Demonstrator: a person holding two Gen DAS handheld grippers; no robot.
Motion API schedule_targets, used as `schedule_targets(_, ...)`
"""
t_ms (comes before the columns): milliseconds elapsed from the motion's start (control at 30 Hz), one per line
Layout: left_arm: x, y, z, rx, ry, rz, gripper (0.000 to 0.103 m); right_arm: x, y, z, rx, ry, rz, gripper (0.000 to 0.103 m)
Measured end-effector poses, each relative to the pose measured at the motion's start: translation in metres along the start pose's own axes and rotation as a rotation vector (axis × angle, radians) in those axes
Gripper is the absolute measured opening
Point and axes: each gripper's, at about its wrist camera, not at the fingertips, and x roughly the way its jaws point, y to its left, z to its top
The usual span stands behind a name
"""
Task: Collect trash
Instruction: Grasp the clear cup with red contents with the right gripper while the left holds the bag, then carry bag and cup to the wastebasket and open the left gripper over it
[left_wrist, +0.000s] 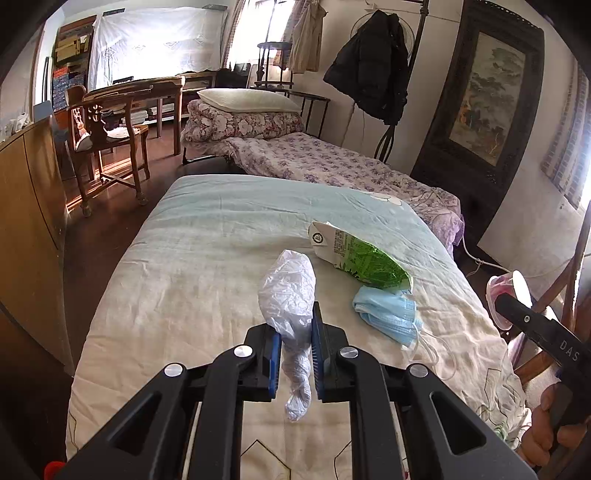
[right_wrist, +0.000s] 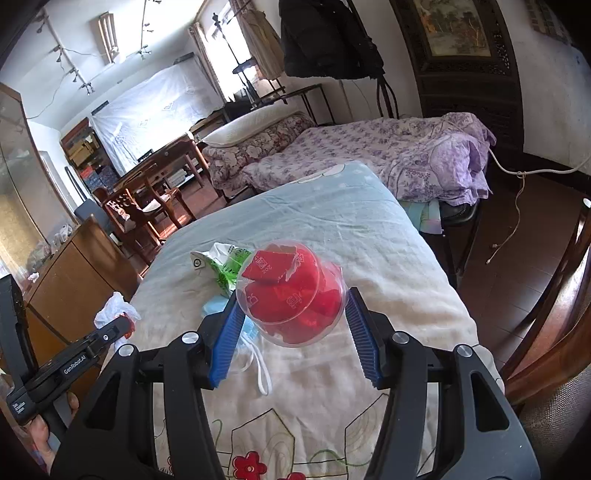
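My left gripper (left_wrist: 295, 325) is shut on the twisted neck of a crumpled white plastic bag (left_wrist: 288, 291), held just above the pale quilt (left_wrist: 207, 258). To its right on the quilt lie a flattened green carton (left_wrist: 365, 258) and a blue face mask (left_wrist: 388, 314). In the right wrist view my right gripper (right_wrist: 293, 295) is shut on a clear plastic cup (right_wrist: 295, 306) with red wrappers inside; both blue pads press its sides, and it is raised above the quilt (right_wrist: 332, 221). The carton (right_wrist: 221, 266) and mask (right_wrist: 214, 306) lie behind the cup, partly hidden.
A second bed with a purple floral sheet (left_wrist: 332, 162) and a pillow stands beyond the quilt. A wooden cabinet (left_wrist: 29, 206) and chair (left_wrist: 107, 136) are on the left. Another wooden chair (right_wrist: 554, 295) is close on the right, and a cable (right_wrist: 517, 206) lies on the floor.
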Motion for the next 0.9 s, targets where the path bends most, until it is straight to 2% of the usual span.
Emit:
schedule_targets(333, -0.007, 0.001, -0.008, -0.003, -0.006, 0.002, 0.014, -0.009, 0.015, -0.012, -0.064, -0.013, 0.045, 0.055)
schedule_targets(633, -0.016, -0.002, -0.025, -0.018, -0.002, 0.005, 0.015, -0.018, 0.019, -0.028, -0.065, 0.01, 0.08, 0.055)
schedule_targets(900, -0.044, -0.005, -0.047, -0.048, -0.029, -0.016, 0.015, -0.034, 0.029, -0.054, -0.099, 0.026, 0.106, 0.055)
